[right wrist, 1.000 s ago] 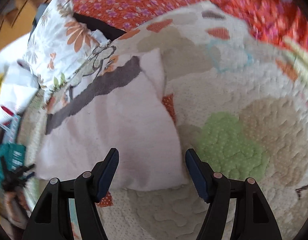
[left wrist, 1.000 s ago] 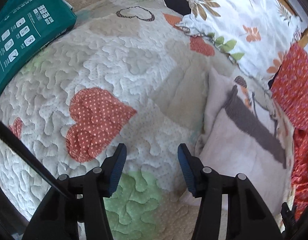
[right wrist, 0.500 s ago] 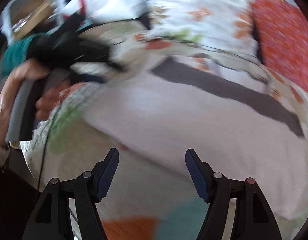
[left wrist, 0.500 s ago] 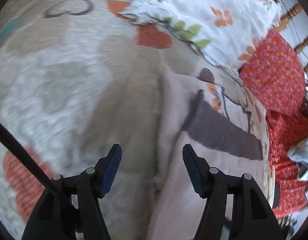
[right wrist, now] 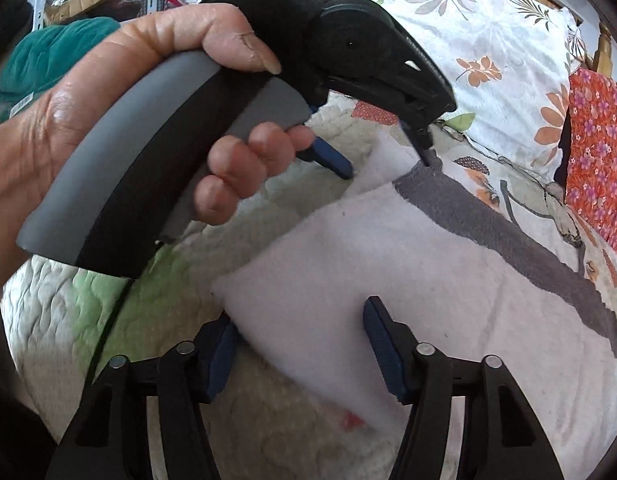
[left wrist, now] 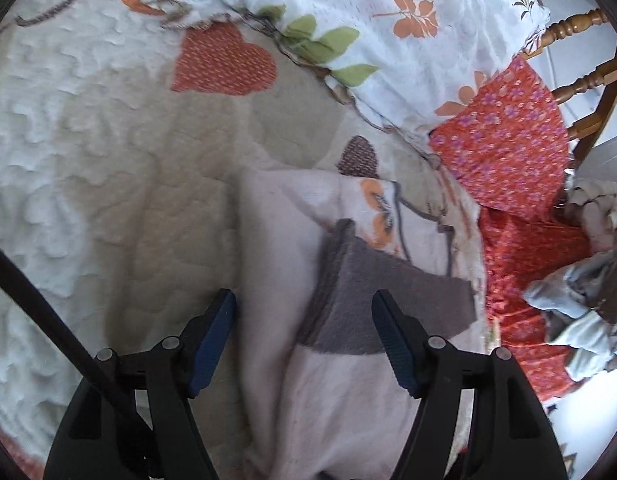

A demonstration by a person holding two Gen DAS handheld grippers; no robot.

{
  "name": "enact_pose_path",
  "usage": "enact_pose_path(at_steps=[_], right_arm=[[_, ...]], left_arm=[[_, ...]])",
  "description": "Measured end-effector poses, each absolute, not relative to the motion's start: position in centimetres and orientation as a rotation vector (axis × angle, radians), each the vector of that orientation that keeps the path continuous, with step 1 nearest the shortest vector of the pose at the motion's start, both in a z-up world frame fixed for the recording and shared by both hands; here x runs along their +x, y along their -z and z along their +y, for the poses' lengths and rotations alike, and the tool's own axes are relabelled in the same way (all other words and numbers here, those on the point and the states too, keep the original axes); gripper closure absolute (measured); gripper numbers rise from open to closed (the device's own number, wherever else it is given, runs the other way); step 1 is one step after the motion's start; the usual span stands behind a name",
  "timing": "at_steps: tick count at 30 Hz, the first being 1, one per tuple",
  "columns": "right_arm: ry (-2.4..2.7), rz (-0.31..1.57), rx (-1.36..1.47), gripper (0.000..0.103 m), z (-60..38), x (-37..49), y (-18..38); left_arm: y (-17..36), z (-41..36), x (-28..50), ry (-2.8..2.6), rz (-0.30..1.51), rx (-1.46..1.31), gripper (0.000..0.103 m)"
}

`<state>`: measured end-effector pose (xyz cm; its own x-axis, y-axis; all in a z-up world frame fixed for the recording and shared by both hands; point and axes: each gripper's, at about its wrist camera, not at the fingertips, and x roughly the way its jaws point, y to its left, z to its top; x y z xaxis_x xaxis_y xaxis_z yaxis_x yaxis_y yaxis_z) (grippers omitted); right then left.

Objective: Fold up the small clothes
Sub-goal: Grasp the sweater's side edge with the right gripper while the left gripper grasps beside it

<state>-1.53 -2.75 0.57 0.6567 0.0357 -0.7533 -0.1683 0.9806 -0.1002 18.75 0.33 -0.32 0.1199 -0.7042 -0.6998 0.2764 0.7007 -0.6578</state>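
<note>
Fingers (left wrist: 216, 344) of both grippers spread wide, holding nothing; my worry: pinching quilted heart-patterned bedspread (left wrist: 108, 140) along with pale-pink fleece garment with grey band (right wrist: 388, 256), or catching single layer.

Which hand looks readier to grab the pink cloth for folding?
Probably the right gripper: its open jaws already straddle the near corner of the pink cloth. The left gripper is open too, over the grey band.

Pale pink garment (left wrist: 348, 392) (grey band across) lies folded on the quilt (left wrist: 108, 160).

Heart-patterned quilt (left wrist: 88, 128), floral pillow (left wrist: 388, 32) (leaf print), red flowered cloth (left wrist: 504, 152), wooden chair (left wrist: 584, 80).
</note>
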Motion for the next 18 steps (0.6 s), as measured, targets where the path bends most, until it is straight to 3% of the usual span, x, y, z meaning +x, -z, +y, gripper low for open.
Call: enact_pose_path(at_steps=[3,4,5,6,9,18], right_arm=[[-0.116,0.845,-0.156,0.061,-2.7,-1.2,-0.7],[-0.116,0.844,-0.159,0.064,-2.6,-1.1,-0.7],[-0.115,0.843,-0.165,0.071,-2.5,-1.2,-0.7],[-0.113,0.844,-0.168,0.083,-2.4,-1.2,-0.8],[-0.108,0.853,-0.141,0.090,-2.7,-1.4,-1.1],[-0.111,0.818,-0.046,0.091,-5.6,-4.1,-4.7]], left_arm=[[0.1,-0.5,18.4,0.743,1.258,-0.371,0.037],[0.1,-0.7,18.3,0.729,1.255,-0.350,0.051],[0.1,-0.7,18.2,0.699,1.258,-0.334,0.079],[0.3,-0.5,18.3,0.682,1.264,-0.336,0.091],[0.2,0.4,18.0,0.654,1.244,-0.383,0.095],[-4.0,-0.1,14.9,0.637,1.134,-0.368,0.096]])
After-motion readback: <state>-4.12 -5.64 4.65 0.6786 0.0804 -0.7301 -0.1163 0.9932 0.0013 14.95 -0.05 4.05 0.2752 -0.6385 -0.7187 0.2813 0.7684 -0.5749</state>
